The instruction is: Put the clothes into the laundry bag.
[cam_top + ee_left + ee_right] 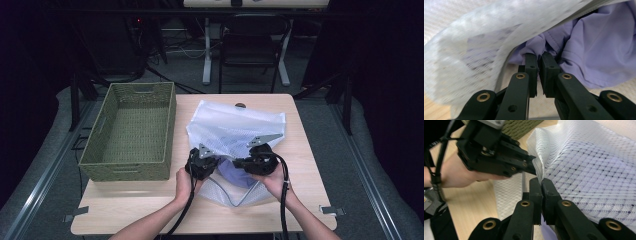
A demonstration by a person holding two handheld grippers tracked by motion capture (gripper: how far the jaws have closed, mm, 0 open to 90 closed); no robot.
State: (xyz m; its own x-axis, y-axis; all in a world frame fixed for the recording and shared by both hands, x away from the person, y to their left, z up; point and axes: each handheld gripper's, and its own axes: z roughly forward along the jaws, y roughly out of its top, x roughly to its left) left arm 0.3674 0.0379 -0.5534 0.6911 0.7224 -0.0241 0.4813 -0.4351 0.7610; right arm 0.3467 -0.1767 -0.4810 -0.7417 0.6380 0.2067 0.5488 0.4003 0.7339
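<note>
Right now your left gripper [538, 56] has its fingers [531, 72] closed on a fold of the lilac stretchy garment [596, 52], just inside the mouth of the white mesh laundry bag [235, 125]. Your right gripper [541, 181] is pinched shut on the bag's upper rim, holding that mesh edge lifted. The bag lies mid-counter, mouth toward you, and the garment sits in the opening with part of it already under the mesh.

Judging by the grips, the step is moving the garment through the bag's mouth; which way, I can't tell. To do it well, keep the right hand high so the mouth stays wide, and move the left gripper straight along the bag's length, low to the light wooden counter [150, 200]. Watch that the left fingers hold garment only, not mesh as well; the loose mesh hangs close over them.

Containers: the bag holds part of the lilac garment, and anything deeper inside is hidden. The olive-green woven rectangular basket [131, 132], left of the bag, looks empty.
</note>
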